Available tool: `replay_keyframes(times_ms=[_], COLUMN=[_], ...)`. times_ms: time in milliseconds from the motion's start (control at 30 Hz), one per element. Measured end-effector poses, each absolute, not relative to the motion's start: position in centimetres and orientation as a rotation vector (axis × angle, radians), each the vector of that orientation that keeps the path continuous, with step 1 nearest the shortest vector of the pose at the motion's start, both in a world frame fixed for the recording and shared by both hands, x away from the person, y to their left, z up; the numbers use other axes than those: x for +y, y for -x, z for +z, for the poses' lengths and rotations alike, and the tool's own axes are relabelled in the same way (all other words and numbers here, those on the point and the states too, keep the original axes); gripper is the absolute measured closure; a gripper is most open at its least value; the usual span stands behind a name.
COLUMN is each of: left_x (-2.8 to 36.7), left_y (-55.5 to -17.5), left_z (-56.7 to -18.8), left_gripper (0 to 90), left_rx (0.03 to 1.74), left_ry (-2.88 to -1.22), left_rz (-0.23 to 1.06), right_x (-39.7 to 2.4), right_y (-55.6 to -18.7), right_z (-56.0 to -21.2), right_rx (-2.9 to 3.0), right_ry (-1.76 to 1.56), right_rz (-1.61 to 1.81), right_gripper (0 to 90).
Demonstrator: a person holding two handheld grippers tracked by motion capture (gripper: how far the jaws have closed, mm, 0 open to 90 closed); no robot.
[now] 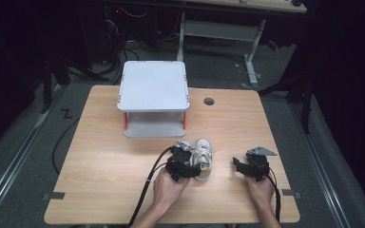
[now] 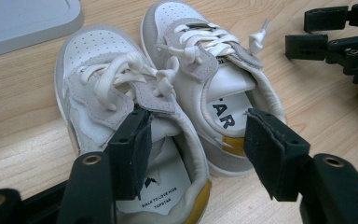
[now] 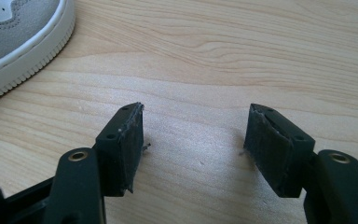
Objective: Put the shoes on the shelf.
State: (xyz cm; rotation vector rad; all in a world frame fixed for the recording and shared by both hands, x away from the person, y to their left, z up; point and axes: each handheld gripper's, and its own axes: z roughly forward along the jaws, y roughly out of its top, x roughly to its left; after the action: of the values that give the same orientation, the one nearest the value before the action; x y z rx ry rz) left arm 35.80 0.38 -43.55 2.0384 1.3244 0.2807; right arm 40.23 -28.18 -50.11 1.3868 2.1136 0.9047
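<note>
A pair of small white-and-grey sneakers is sitting side by side on the wooden tabletop [image 1: 100,156], just in front of a grey two-level shelf stand [image 1: 153,85] with orange corner posts. In the left gripper view the left sneaker [image 2: 121,98] and the right sneaker [image 2: 205,60] are lying with their toes pointing away, touching along their inner sides, white laces loosely tied and yellow patches showing at the heels. The left gripper [image 2: 193,149] is hovering over the heel ends with its jaws standing apart: one pad is sitting in the opening of the left sneaker, against its tongue, while the other is hanging over the heel of the right sneaker, so the inner walls of both sneakers are lying between the pads. The pads are not pressing on either wall, and nothing is being held. In the high view the person's left hand [image 1: 168,187] is carrying this gripper right at the pair, near the middle of the tabletop. The right gripper [image 3: 193,135] is resting well to the side of the sneakers, its jaws spread wide over bare wood with nothing between them; a grey-and-white sneaker edge is showing at the upper left corner of the right gripper view.
</note>
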Motion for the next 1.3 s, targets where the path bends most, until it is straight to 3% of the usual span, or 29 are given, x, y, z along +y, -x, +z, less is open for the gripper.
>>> replay_keyframes(times_ms=[400,733,933,1300], left_x=[0.8,-0.2,-1.0,-2.1], left_y=[-36.1,-36.6,-37.1,-37.7], left_z=[-43.2,-43.1,-43.0,-44.5], left_gripper=[40.9,47.3,40.3,50.3], left_rx=[1.348,1.408,1.438,1.453], left_ry=[-1.988,-2.035,-2.056,-2.077], left_rz=[0.191,0.288,0.274,0.334], right_x=[-28.2,-28.2,-28.2,-28.1], right_y=[-40.2,-40.2,-40.3,-40.3], right_z=[-50.1,-50.1,-50.1,-50.1], right_rx=[2.113,2.112,2.112,2.109], right_ry=[-1.387,-1.388,-1.387,-1.389], right_rz=[0.905,0.904,0.904,0.903], right_gripper=[37.3,37.2,37.2,37.2])
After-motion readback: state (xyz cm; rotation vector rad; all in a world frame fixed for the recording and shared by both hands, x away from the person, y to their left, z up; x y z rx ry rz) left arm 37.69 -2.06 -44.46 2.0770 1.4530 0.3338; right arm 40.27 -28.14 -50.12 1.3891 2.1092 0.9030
